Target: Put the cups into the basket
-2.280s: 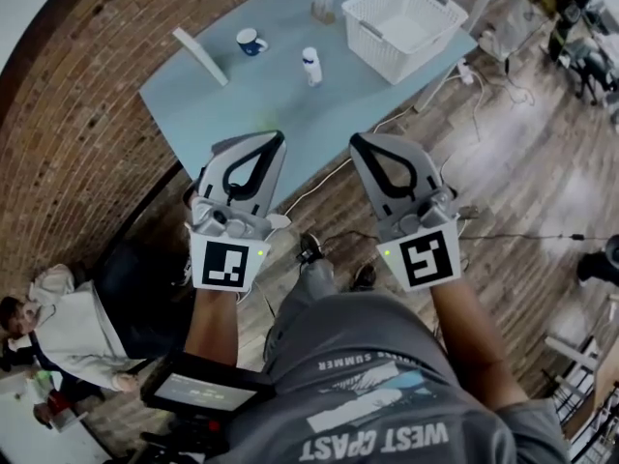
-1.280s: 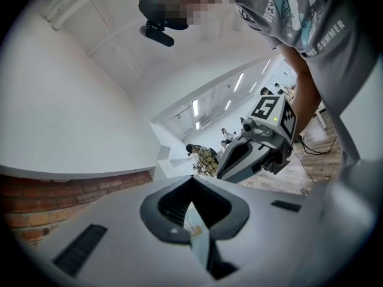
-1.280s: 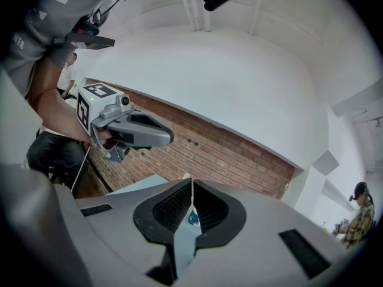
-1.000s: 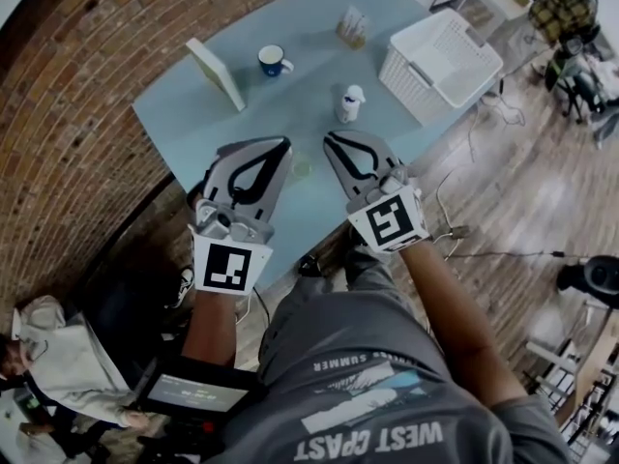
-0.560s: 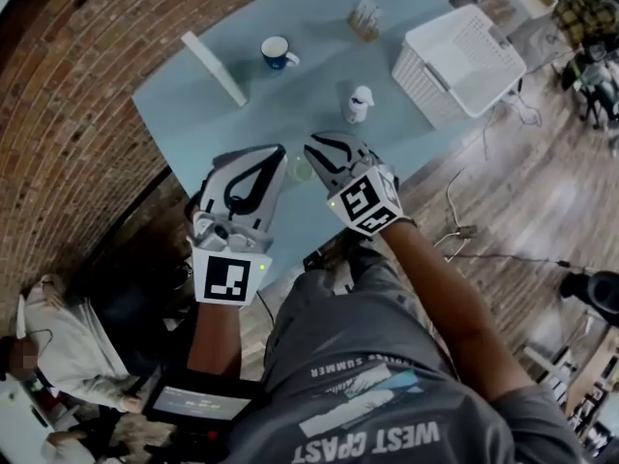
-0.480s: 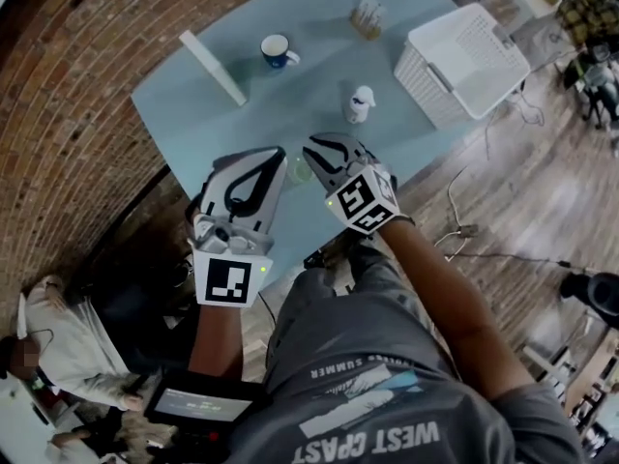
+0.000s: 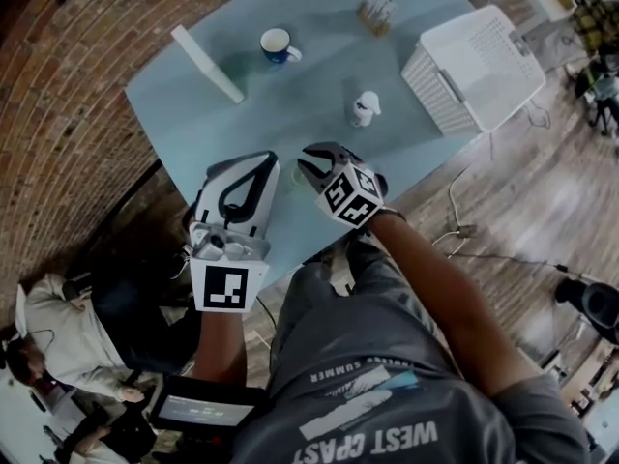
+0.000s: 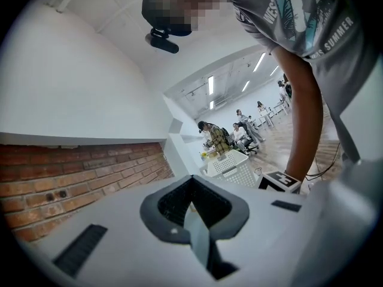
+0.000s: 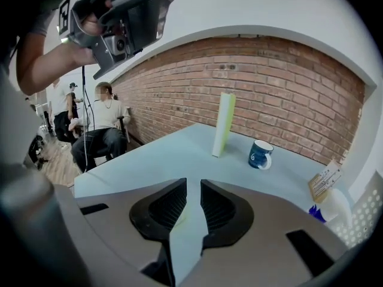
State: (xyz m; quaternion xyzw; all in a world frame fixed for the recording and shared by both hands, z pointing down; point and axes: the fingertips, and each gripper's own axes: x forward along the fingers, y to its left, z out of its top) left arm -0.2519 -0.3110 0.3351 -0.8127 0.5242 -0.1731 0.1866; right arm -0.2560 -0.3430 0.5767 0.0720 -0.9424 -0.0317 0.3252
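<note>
A blue cup [image 7: 279, 44] [image 9: 260, 154] stands at the far side of the light-blue table [image 7: 319, 85]. Nearer the middle stands a white cup [image 7: 365, 107] [image 9: 330, 207]. The white basket [image 7: 474, 66] [image 8: 230, 163] sits at the table's right end. A small pale translucent cup [image 7: 288, 176] [image 9: 178, 216] stands near the front edge, between my two grippers. My right gripper [image 7: 308, 162] [image 9: 192, 187] is low over the table right beside it, jaws a little apart, nothing gripped. My left gripper [image 7: 266, 159] [image 8: 192, 184] is shut and empty, tilted upward.
A white upright board [image 7: 206, 63] [image 9: 224, 124] stands at the table's far left. A card holder [image 7: 376, 10] [image 9: 325, 181] sits behind the white cup. A brick wall runs behind the table. A seated person [image 9: 99, 124] is off the table's left end.
My right gripper has swung left and down to the small pale cup, and its jaws have parted. The left gripper has stayed shut in about the same place.
</note>
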